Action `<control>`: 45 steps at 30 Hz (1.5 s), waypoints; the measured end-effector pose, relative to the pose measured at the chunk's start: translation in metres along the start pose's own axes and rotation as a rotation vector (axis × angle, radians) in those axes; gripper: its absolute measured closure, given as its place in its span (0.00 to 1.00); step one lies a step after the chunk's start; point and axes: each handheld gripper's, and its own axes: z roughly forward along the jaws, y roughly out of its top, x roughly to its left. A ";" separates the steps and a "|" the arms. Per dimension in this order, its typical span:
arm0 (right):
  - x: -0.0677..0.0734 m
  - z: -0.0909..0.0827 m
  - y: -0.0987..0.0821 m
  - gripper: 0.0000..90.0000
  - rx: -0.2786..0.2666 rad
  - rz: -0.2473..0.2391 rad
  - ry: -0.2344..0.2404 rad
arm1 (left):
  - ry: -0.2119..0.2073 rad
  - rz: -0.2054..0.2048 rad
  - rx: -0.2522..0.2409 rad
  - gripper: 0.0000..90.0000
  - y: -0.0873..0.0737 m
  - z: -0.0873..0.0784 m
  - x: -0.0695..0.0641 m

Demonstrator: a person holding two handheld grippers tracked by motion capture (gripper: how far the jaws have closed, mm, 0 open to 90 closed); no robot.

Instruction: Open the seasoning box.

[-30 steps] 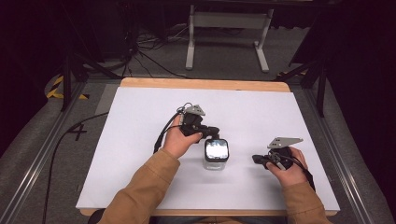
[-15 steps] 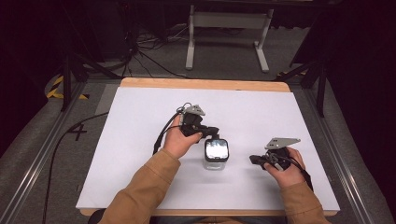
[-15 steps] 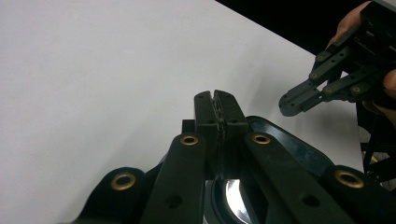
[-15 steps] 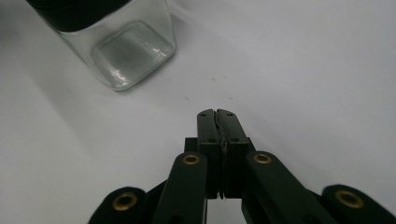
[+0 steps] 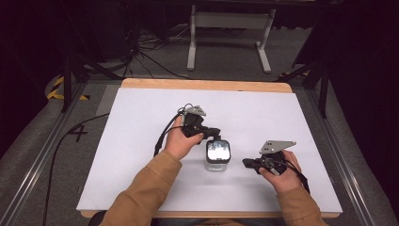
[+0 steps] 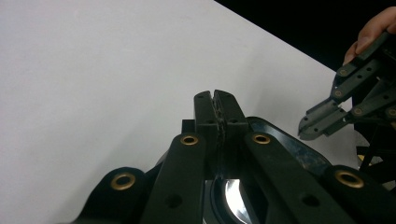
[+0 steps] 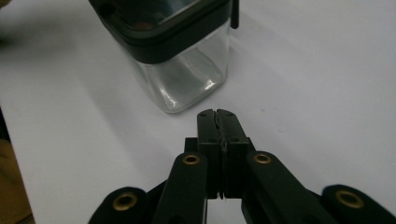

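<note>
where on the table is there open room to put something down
The white table is bare along its far half and the left side. It is crowded only near the front middle, where the jar stands between the left hand-held gripper and right hand-held gripper.

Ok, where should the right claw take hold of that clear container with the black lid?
Probably the clear body just under the black lid, approached level from the right claw's own side. The container stands upright with flat walls, so open the shut jaws wide first.
</note>
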 end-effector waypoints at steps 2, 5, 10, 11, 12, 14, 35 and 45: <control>0.003 0.000 0.002 1.00 -0.009 -0.014 0.009 | 0.001 -0.005 -0.001 0.99 0.000 0.000 0.000; 0.008 0.001 0.005 1.00 -0.020 -0.027 0.024 | -0.002 -0.012 -0.006 0.99 0.000 0.000 0.000; 0.015 0.003 0.010 1.00 -0.034 -0.043 0.047 | -0.005 -0.018 -0.005 0.99 0.000 0.000 0.001; 0.016 0.003 0.011 1.00 -0.039 -0.049 0.048 | -0.006 -0.020 -0.005 0.99 0.000 0.000 0.001; 0.018 0.004 0.012 1.00 -0.043 -0.048 0.057 | -0.006 -0.020 -0.004 0.99 0.000 0.000 0.001; 0.021 0.005 0.013 1.00 -0.052 -0.056 0.066 | -0.006 -0.019 -0.004 0.99 0.000 0.000 0.001; 0.034 0.013 0.026 1.00 -0.137 -0.070 0.103 | 0.009 -0.023 0.003 0.99 -0.001 -0.002 0.001; 0.033 0.009 0.030 1.00 -0.168 -0.078 0.094 | 0.030 -0.010 -0.034 0.97 0.003 -0.027 -0.011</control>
